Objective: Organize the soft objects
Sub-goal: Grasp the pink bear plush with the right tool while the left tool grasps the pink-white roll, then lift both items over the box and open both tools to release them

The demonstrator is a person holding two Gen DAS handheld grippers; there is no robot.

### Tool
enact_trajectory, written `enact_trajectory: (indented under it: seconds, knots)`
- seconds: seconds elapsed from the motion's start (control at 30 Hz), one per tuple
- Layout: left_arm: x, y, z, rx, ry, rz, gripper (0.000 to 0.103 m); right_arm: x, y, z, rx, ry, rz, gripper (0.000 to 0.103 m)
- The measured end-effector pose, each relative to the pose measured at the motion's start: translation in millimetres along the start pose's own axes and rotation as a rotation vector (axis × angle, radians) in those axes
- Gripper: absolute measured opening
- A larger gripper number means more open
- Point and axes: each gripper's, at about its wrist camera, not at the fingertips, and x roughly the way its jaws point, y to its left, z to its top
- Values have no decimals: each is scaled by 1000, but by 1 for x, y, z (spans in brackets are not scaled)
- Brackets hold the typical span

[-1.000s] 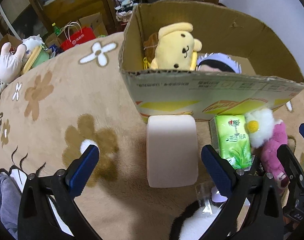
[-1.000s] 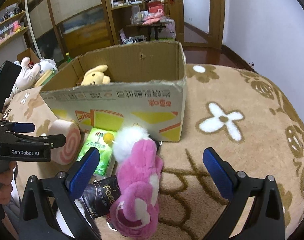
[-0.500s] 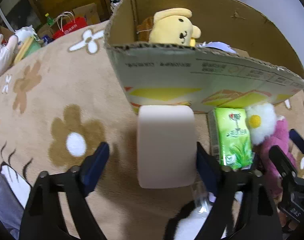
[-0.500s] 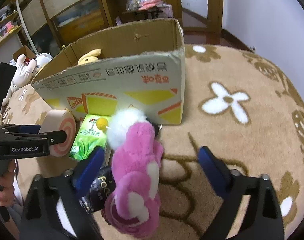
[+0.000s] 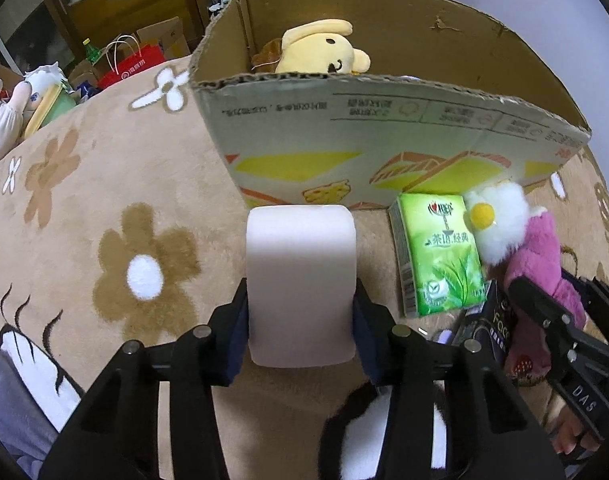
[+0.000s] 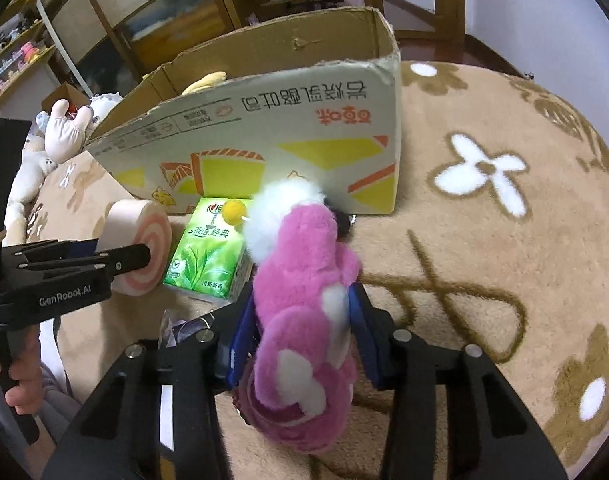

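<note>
1. The left gripper [image 5: 300, 320] pinches the pink swiss-roll plush [image 5: 300, 280] from both sides; its blue pads press on the flat ends of the roll.
2. The roll lies on the beige flower blanket [image 5: 104, 208], just in front of the cardboard box [image 5: 384, 136].
3. The right gripper [image 6: 300, 328] is closed on the pink plush bear [image 6: 304, 304], with the pads squeezing its body.
4. The bear lies on the blanket near the front corner of the box, with a white fluffy toy [image 6: 280, 212] touching its top.
5. A green tissue pack [image 6: 206, 252] lies between the roll and the bear.
6. Inside the box sits a yellow dog plush [image 5: 320, 52].
</note>
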Motion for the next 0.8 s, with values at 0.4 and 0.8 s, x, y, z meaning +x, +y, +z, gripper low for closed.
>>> enact_trajectory:
  seconds: [0.4,0.8]
  knots:
    - [-39,-7,-19,12,-90,25,43,-42,4,3,-39,-141,-44,45]
    - [-99,-6,-33,-16,-301,63,43,-95,16,8,-82,-337,-43,45]
